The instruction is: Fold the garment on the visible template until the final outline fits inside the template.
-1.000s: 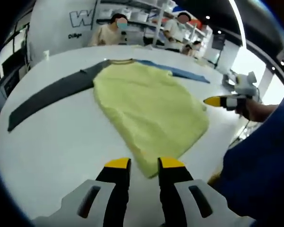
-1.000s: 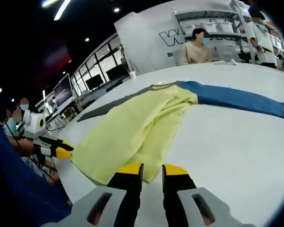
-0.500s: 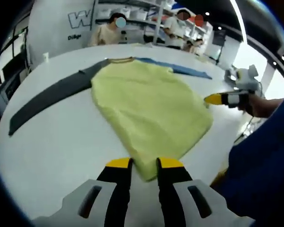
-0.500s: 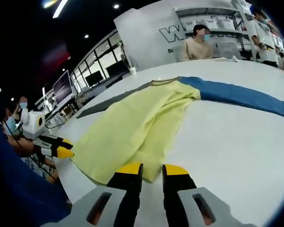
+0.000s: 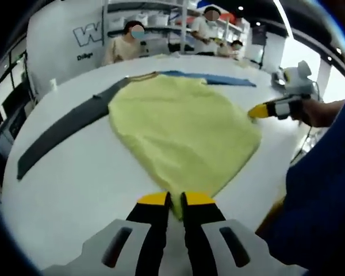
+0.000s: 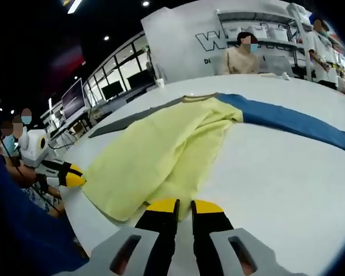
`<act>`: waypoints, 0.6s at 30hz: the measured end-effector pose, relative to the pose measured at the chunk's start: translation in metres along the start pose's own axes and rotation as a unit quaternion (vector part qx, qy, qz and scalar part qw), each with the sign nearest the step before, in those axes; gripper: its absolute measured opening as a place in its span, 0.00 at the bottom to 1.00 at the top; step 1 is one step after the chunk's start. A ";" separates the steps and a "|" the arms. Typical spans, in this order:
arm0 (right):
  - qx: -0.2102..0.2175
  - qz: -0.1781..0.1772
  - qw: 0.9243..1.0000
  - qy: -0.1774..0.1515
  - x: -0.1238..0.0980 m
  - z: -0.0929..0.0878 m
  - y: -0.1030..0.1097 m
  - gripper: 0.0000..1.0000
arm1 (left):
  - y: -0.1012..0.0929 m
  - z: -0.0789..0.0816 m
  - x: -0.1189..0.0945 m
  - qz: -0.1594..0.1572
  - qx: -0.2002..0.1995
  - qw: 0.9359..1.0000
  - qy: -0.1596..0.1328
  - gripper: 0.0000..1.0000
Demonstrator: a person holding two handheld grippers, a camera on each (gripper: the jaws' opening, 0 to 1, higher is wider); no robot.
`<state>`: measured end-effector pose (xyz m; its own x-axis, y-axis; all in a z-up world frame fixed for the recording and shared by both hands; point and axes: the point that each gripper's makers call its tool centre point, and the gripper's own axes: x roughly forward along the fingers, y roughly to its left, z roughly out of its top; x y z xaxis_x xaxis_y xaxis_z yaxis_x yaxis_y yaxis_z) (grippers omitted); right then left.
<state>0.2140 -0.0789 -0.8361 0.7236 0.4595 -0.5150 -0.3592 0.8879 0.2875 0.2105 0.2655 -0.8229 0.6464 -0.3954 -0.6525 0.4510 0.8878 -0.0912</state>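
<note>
On the white table [image 5: 75, 178], the garment [image 5: 184, 129] lies spread flat: yellow body in the middle, dark grey sleeve [image 5: 63, 129] stretched out to the left in the left gripper view, blue sleeve [image 6: 290, 121] stretched out to the right in the right gripper view. Your left gripper [image 5: 175, 199] sits at the near hem corner, yellow tips drawn to a narrow gap with the fabric point between them; whether they actually pinch the cloth you cannot tell. Your right gripper [image 6: 184, 204] sits at the near hem edge, tips likewise nearly together at the cloth, grip unclear. Each gripper appears at the side of the other's view. People [image 6: 240, 54] sit beyond the table's far edge, with shelving behind.
</note>
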 end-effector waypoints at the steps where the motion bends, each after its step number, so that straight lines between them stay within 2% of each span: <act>1: 0.000 0.003 1.000 -0.001 0.001 0.000 0.002 0.04 | -0.006 -0.001 0.000 -0.005 0.000 1.000 0.000 0.05; 3: 0.000 0.009 1.000 -0.001 0.002 0.001 0.006 0.00 | -0.017 -0.004 0.002 -0.017 -0.002 1.000 0.002 0.03; 4: -0.002 0.012 1.000 0.000 0.003 0.001 0.007 0.00 | -0.032 -0.006 0.004 -0.029 -0.006 1.000 0.002 0.03; 7: 0.003 0.018 1.000 -0.004 0.006 0.003 0.009 0.00 | -0.055 -0.007 0.009 -0.042 -0.019 0.999 0.001 0.02; 9: 0.004 0.018 1.000 -0.004 0.007 0.003 0.009 0.00 | -0.058 -0.008 0.010 -0.043 -0.018 0.999 0.001 0.01; 10: 0.004 0.019 1.000 -0.002 0.009 0.002 0.007 0.00 | -0.072 -0.011 0.016 -0.050 -0.021 0.999 0.005 0.01; 18: 0.010 0.019 1.000 -0.002 0.013 0.003 0.005 0.00 | -0.088 -0.017 0.025 -0.058 -0.021 0.998 0.019 0.00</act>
<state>0.2235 -0.0686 -0.8390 0.7116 0.4931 -0.5005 -0.3751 0.8690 0.3228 0.1767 0.1818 -0.8436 0.5673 -0.4882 -0.6632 0.4952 0.8457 -0.1989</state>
